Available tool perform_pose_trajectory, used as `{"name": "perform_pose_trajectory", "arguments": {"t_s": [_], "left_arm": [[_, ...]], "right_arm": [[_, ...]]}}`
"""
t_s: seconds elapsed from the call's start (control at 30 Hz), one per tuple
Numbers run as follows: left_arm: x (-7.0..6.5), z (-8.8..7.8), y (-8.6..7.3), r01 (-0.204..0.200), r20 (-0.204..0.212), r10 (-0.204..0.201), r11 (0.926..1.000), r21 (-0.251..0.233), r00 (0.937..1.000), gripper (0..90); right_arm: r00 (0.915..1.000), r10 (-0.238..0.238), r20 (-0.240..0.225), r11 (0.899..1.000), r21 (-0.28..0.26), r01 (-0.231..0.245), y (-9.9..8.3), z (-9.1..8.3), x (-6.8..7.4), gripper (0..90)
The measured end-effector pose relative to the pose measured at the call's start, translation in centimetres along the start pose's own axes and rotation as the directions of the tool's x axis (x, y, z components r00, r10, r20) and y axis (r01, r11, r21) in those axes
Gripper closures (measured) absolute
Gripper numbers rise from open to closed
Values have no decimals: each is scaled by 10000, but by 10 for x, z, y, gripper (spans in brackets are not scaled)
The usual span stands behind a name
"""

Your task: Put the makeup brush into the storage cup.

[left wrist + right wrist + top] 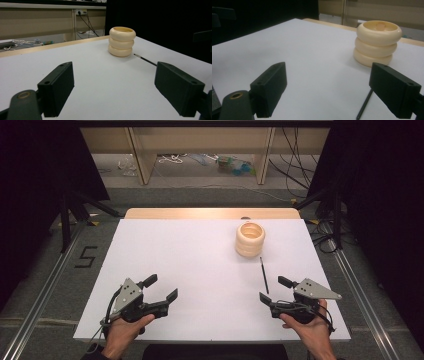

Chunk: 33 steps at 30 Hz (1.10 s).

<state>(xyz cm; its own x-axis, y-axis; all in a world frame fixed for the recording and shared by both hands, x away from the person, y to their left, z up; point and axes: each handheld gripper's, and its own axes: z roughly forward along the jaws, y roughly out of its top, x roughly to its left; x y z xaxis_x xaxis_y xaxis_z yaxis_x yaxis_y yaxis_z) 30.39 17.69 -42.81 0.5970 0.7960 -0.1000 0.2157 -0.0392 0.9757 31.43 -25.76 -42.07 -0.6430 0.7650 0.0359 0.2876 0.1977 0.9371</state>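
Observation:
A cream holder shaped like three stacked rings (250, 239) stands upright on the white table top (200, 270), right of centre toward the back; it also appears in the left gripper view (122, 41) and the right gripper view (377, 42). A thin black brush (264, 275) lies flat just in front of it, seen too as a dark stick (145, 59) and beside one jaw (364, 103). My left gripper (162, 288) rests open near the front left, nothing between its jaws. At the front right, my right gripper (275, 289) is open and empty, with the brush's near end close to it.
The white board sits on a wooden table whose edge (210, 213) shows at the back. Black curtains flank both sides. Shelving legs, cables and clutter (235, 166) lie on the floor beyond. A floor marking "5" (86, 256) is at the left.

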Motion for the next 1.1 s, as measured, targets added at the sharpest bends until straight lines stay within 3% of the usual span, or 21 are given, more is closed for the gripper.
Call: {"name": "perform_pose_trajectory", "arguments": {"t_s": [0.17, 0.3, 0.37, 0.57, 0.7, 0.73, 0.97, 1.03, 1.1], "left_arm": [[0, 0, 0, 24, 6, -24, 10000, -31, 10000, 158], [0, 0, 0, 68, -2, -68, 10000, -27, 10000, 158], [0, 0, 0, 38, 2, -38, 10000, -19, 10000, 158], [0, 0, 0, 62, 30, -62, 10000, -8, 10000, 158], [0, 0, 0, 98, 35, -98, 10000, 13, 9999, 158], [0, 0, 0, 102, 41, -102, 9999, 22, 9999, 158], [0, 1, 0, 105, 72, -106, 9999, 28, 9999, 158], [0, 1, 0, 106, 72, -106, 9999, 21, 9999, 158], [0, 1, 0, 113, 70, -113, 9999, 13, 9999, 158]], "right_arm": [[9999, -17, 169, 10000, 97, 16, 4, 2, -4, 160], [9993, -68, 368, 9979, 653, 44, 11, 4, -11, 164], [9996, -90, 285, 9981, 616, 72, 12, 6, -11, 165], [9985, -359, 403, 9871, 1576, 291, 27, 11, -17, 183], [9987, -360, 374, 9828, 1824, 285, 33, 14, -20, 189], [9983, -442, 367, 9772, 2091, 356, 37, 15, -23, 195], [9979, -542, 350, 9711, 2344, 446, 46, 20, -28, 201], [9982, -545, 261, 9630, 2657, 456, 50, 25, -30, 201], [9979, -577, 294, 9621, 2685, 477, 51, 26, -30, 201]]}}
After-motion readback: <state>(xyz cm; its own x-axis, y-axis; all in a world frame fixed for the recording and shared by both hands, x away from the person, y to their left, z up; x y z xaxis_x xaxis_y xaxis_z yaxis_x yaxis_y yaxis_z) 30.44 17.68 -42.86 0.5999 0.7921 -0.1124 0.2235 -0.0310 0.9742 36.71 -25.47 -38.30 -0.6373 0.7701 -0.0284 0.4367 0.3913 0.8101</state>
